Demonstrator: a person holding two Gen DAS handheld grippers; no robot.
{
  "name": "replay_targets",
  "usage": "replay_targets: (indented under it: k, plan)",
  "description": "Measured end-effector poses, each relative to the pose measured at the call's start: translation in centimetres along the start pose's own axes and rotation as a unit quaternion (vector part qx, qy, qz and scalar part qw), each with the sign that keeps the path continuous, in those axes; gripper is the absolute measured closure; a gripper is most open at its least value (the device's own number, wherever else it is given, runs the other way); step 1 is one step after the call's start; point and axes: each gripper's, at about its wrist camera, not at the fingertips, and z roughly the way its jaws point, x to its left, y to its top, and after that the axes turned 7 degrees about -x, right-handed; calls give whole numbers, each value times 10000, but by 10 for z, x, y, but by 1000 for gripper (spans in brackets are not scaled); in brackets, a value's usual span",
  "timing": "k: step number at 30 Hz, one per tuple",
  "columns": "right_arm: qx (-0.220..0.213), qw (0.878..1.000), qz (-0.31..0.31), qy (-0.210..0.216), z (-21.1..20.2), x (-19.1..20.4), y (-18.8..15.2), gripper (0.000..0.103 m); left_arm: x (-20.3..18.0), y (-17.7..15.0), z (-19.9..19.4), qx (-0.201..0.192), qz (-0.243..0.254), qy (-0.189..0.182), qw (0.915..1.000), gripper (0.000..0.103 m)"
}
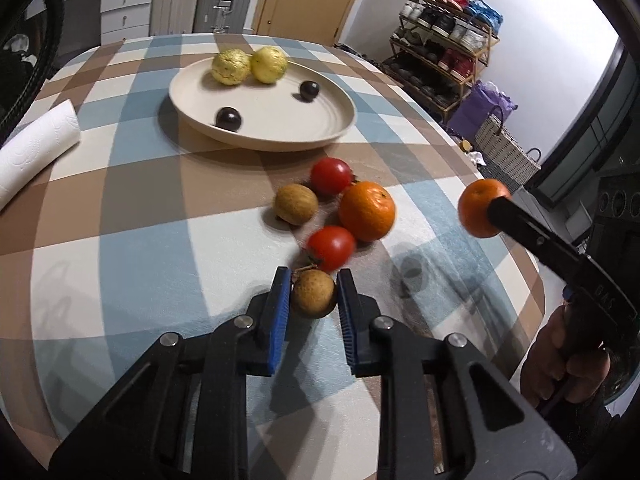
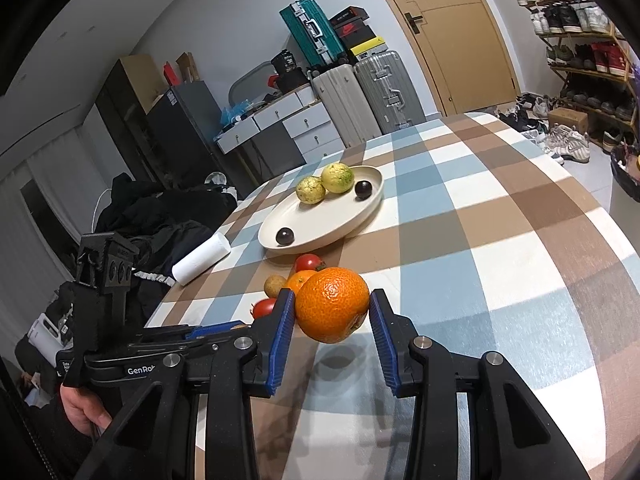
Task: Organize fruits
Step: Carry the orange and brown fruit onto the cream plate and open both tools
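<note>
Fingers of the right gripper point(image 2: 332, 312) are clamped on a raised orange point(image 2: 332, 305); the left gripper point(image 1: 313, 295) is closed on a brown fruit point(image 1: 313, 293). On the checked worktop point(image 1: 140, 208), four fruits are held by the plate point(image 1: 340, 120); four wait nearby.

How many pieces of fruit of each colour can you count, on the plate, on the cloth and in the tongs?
Yellow: 2
Dark purple: 2
Red: 2
Orange: 2
Brown: 2
Total: 10
</note>
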Motion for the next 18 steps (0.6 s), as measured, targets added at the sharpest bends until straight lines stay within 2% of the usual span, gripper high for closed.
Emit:
replay_targets:
  k: [9, 18]
  plan:
    - [-102, 9998, -99, 156, 16, 5, 29, 64, 29, 38, -18, -303, -191, 4, 9994, 82]
    - [-178, 9994, -91, 267, 49, -1, 80, 64, 67, 111, -3, -594, -380, 345, 9969, 82]
